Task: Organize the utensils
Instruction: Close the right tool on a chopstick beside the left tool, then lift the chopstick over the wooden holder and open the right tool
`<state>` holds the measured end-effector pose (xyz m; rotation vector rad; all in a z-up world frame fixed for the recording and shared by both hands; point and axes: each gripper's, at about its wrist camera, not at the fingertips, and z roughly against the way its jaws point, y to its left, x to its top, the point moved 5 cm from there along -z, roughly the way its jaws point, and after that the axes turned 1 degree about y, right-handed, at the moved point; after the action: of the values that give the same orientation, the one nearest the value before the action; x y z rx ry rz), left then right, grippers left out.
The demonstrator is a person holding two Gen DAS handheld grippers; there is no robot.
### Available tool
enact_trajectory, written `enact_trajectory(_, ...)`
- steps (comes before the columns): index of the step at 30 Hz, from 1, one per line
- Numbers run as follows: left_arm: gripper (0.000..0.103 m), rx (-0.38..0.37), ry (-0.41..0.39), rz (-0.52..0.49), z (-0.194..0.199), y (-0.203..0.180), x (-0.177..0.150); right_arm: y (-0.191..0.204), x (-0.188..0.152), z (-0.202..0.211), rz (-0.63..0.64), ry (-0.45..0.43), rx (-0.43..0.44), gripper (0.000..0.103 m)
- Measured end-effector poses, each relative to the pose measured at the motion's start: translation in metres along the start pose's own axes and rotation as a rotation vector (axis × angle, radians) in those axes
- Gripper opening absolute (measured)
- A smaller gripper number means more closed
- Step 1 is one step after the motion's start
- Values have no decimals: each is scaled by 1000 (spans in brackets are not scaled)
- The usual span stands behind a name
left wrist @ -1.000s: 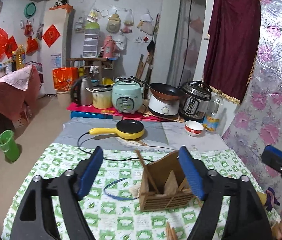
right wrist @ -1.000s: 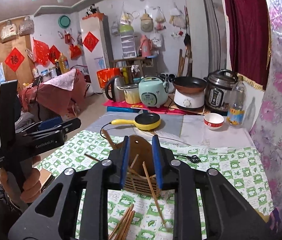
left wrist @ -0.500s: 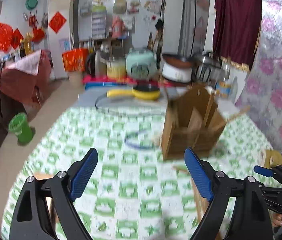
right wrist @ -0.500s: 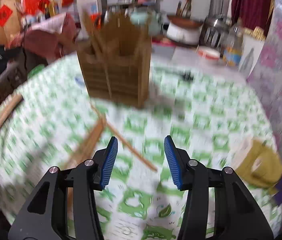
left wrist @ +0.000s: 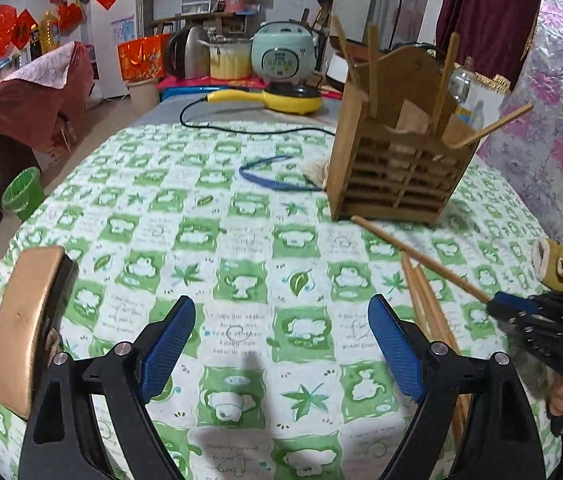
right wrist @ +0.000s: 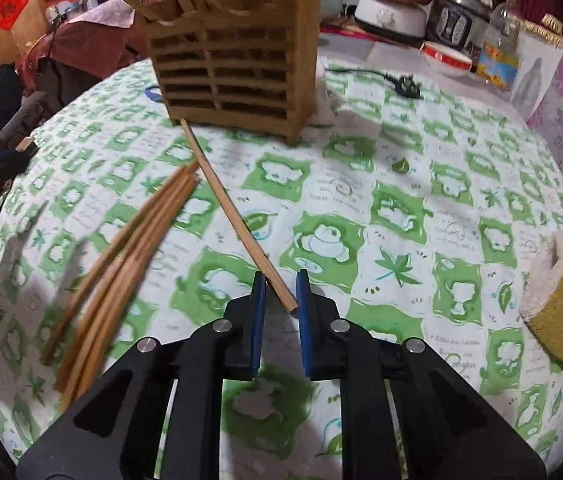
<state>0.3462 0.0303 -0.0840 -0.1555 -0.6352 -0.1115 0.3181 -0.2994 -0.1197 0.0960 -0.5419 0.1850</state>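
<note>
Right hand-held gripper (right wrist: 280,292), lowered, jaws closing around chopstick (right wrist: 225,200).

Green-and-white checked cloth (left wrist: 241,240) covers worktop. Yellow electric pan (left wrist: 281,98) at far end, black cord trailing. Blue loop (left wrist: 269,172) on cloth. Olive plush slipper (right wrist: 561,304) near right edge. Green bucket (left wrist: 21,194) on floor.

Both wrist views look down, sharing the holder (left wrist: 395,160).

Maroon curtain (left wrist: 485,12), seemingly cluttered walls.
</note>
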Motion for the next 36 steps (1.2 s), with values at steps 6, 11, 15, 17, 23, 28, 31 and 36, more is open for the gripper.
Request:
enact_trajectory(6, 87, 7, 13, 14, -7, 3, -7, 22, 21, 68, 75, -146, -29, 9)
enact_trajectory(11, 87, 14, 40, 16, -14, 4, -14, 27, 71, 147, 73, -333, -13, 6)
enact_trajectory(15, 87, 42, 23, -19, -12, -1, -16, 32, 115, 188, 64, -430, 26, 6)
enact_trajectory(17, 87, 56, 28, -46, -14, -6, -18, 33, 132, 202, 59, -479, -1, 6)
enact_trajectory(23, 87, 87, 35, -112, -17, -16, -23, 24, 191, 224, -31, -635, -73, 6)
enact_trajectory(28, 87, 80, 46, -121, -20, -17, -24, 9, 211, 175, -110, -579, -67, 7)
enact_trajectory(31, 87, 72, 49, -113, -20, -16, -24, -2, 202, 144, -151, -500, -47, 11)
enact_trajectory(36, 87, 65, 48, -108, -20, -15, -23, -7, 180, 165, -161, -539, -42, 18)
